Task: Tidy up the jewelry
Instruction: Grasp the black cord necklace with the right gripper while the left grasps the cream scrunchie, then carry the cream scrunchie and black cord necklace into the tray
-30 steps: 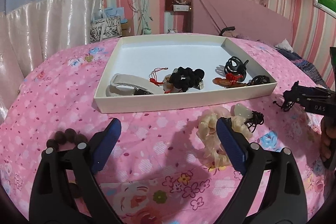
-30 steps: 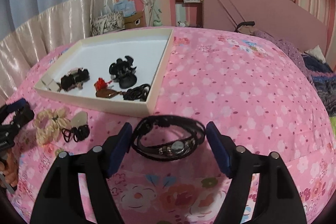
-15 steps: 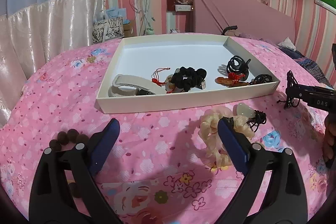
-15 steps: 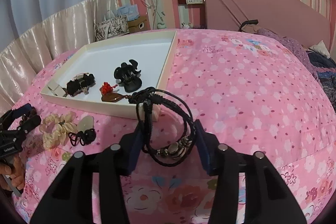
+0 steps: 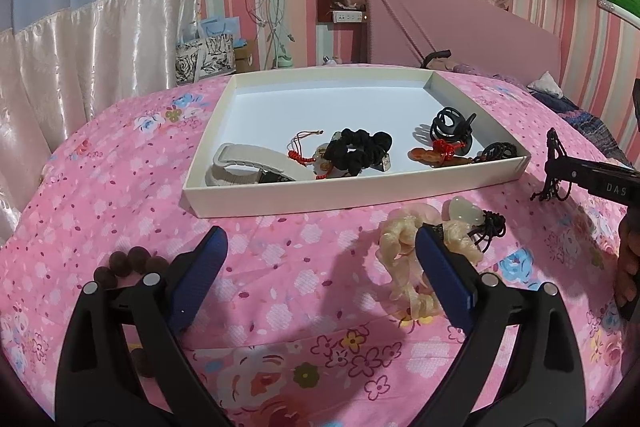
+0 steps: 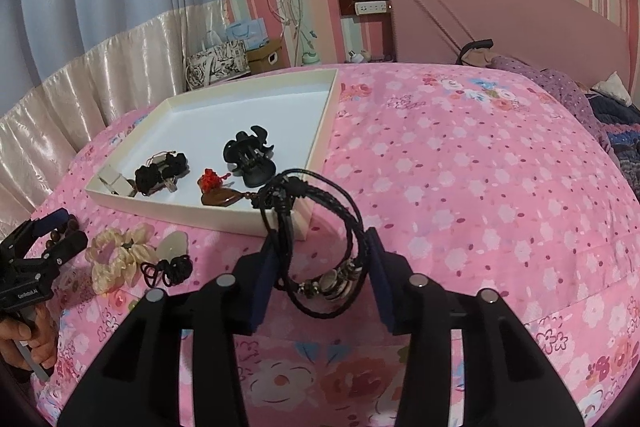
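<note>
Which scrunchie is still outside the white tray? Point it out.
The cream scrunchie, lying on the pink bedspread just in front of the white tray. The black scrunchie already sits inside the tray, among the other pieces.

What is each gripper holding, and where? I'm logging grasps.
The right gripper clamps the black braided bracelet across its loops near the metal beads; the left gripper holds nothing.

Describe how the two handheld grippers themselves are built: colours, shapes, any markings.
Both are alike. The left gripper has two black plastic arms, each with round silver screw heads, ending in flat dark blue pads. The right gripper shows the same black frame, silver screws and blue pads. Seen from the side, each body carries small white lettering, too small to read fully. No sleeve or cable shows.
</note>
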Demonstrator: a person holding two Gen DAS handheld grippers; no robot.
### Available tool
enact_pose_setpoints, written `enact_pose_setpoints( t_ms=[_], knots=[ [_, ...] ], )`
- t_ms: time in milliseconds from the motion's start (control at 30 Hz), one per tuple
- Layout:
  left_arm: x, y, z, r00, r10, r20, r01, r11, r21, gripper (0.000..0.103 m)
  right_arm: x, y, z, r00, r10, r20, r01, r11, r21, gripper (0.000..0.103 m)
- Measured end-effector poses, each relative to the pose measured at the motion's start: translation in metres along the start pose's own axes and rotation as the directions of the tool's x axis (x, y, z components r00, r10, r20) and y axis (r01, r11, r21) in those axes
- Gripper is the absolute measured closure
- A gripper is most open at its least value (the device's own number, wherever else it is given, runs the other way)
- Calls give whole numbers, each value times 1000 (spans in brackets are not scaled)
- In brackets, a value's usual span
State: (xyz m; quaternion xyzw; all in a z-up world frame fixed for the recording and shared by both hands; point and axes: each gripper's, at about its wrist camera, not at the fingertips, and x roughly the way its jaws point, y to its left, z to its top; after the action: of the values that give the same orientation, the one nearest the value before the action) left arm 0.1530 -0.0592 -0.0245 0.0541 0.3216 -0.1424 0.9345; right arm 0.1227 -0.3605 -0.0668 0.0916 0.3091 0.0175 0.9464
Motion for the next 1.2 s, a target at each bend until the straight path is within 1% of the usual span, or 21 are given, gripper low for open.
enact_pose_setpoints(
  t_ms=[233, 533, 633, 700, 800, 867, 900, 933, 967, 1000, 1033, 1067, 1100, 1200],
  knots=[
    [-1, 0, 0, 1000, 1, 3, -1, 1000, 1, 9, -1, 0, 0, 1000, 0, 3, 0, 1000, -1, 60],
    [-1, -4, 0, 1000, 3, 3, -3, 1000, 18, 9, -6, -3, 2, 1000, -2, 28, 1, 1000, 14, 60],
    [2, -6, 0, 1000, -6, -9, 6, 999, 35, 9, -6, -4, 2, 1000, -3, 24, 3, 1000, 12, 60],
    [3, -10, 0, 1000, -24, -17, 25, 998, 51, 9, -6, -5, 2, 1000, -7, 24, 7, 1000, 13, 59],
    [11, -19, 0, 997, -44, -57, 49, 994, 94, 10, -6, -5, 2, 1000, -8, 21, 8, 1000, 15, 59],
    [25, -29, -1, 992, -31, -125, 48, 990, 136, 17, -6, -5, 3, 1000, -7, 22, 7, 1000, 13, 59],
    [30, -31, -1, 988, -33, -151, 56, 988, 147, 26, -6, -5, 3, 1000, -7, 23, 7, 1000, 13, 59],
    [32, -32, -1, 986, -36, -163, 60, 987, 148, 37, -6, -6, 2, 1000, -6, 24, 6, 1000, 13, 59],
    [34, -31, -1, 985, -41, -169, 66, 987, 144, 42, -6, -6, 2, 1000, -8, 26, 8, 1000, 13, 59],
    [34, -31, -2, 984, -50, -172, 74, 987, 140, 54, -6, -7, 2, 1000, -11, 29, 10, 1000, 16, 60],
    [36, -31, -2, 981, -65, -182, 90, 987, 133, 73, -7, -7, 2, 999, -9, 32, 9, 1000, 18, 60],
    [39, -30, -2, 978, -81, -193, 106, 986, 126, 82, -8, -9, 2, 999, -1, 39, 1, 1000, 22, 60],
    [40, -29, -2, 976, -93, -197, 117, 986, 117, 96, -9, -9, 3, 999, 2, 46, -3, 1000, 25, 59],
    [37, -26, -2, 978, -115, -174, 133, 986, 95, 99, -11, -10, 3, 998, 14, 60, -15, 999, 30, 60]
  ],
)
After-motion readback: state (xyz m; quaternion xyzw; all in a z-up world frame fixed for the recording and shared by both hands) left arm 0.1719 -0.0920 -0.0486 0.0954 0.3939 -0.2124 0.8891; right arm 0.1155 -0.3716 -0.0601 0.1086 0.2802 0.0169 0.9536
